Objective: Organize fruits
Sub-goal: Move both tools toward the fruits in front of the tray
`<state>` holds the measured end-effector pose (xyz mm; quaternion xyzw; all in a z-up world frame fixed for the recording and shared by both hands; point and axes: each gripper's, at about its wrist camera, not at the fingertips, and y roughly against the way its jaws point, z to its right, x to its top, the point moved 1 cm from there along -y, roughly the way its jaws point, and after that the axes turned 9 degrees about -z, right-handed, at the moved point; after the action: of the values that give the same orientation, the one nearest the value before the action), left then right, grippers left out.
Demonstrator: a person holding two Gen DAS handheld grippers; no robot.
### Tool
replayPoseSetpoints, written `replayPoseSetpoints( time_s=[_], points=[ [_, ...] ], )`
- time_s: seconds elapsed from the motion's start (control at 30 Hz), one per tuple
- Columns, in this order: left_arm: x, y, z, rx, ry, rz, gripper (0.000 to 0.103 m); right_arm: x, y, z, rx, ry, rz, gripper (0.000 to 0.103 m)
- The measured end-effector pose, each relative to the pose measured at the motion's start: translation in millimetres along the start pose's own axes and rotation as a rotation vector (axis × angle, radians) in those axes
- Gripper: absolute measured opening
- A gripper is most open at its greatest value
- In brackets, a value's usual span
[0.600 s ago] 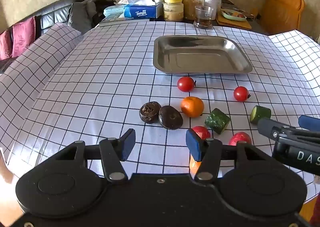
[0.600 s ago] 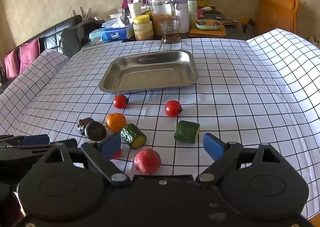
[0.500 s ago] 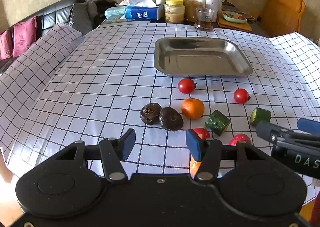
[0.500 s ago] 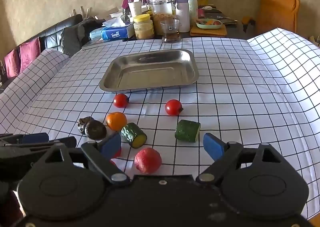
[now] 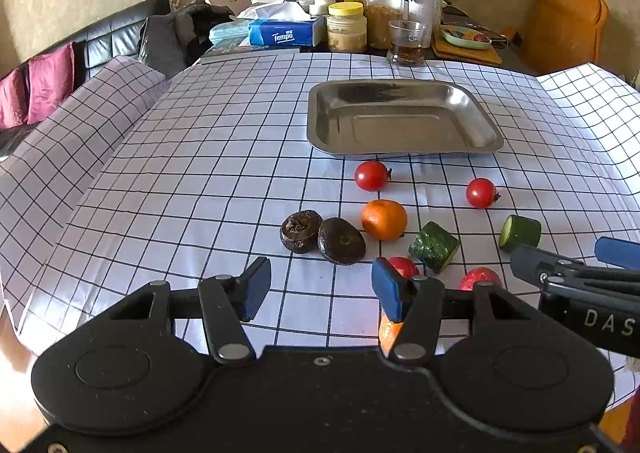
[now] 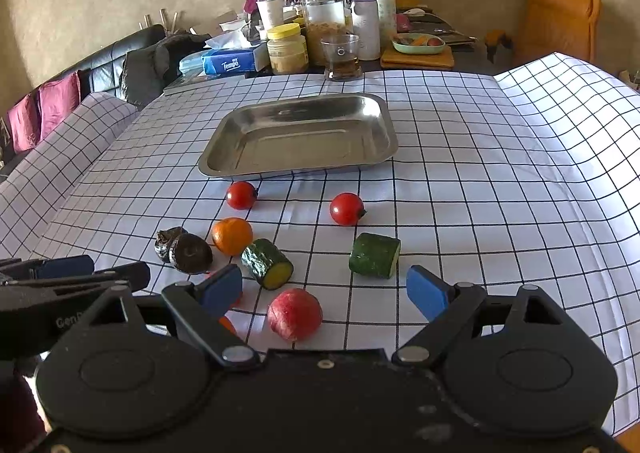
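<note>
Steel tray (image 6: 382, 125) beyond 2 tomatoes (image 6: 241, 195)

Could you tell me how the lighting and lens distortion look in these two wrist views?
Left wrist view: even daylight, soft shadows under the orange and tomatoes; the fisheye bends the tablecloth grid outward. Right wrist view: strong glare washes out the cloth at far right; the steel tray shows dull reflections; dark vignetting in the corners.

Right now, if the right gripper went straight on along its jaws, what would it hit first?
Most likely the red fruit, which lies on the cloth just ahead of the open right gripper, slightly left of center. Beyond it sit two cucumber pieces. Depth is uncertain through the fisheye.
</note>
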<state>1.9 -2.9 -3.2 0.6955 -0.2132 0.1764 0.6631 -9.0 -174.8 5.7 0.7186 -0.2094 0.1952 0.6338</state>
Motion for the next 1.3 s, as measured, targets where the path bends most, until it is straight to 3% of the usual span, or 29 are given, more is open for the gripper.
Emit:
replayPoseSetpoints(
  time_s=[0.7,0.93,1.3],
  points=[
    [-5,0,4,0.044,-0.005,0.030,0.061,3,-3,-5,-0.075,0.029,-0.018,0.094],
    [-5,2,3,0.031,0.008,0.044,0.061,6,-7,-10,-0.199,0.042,-0.013,0.095],
    [-3,2,2,0.026,0.000,0.052,0.061,6,-4,-6,-0.148,0.042,-0.024,0.094]
  ],
)
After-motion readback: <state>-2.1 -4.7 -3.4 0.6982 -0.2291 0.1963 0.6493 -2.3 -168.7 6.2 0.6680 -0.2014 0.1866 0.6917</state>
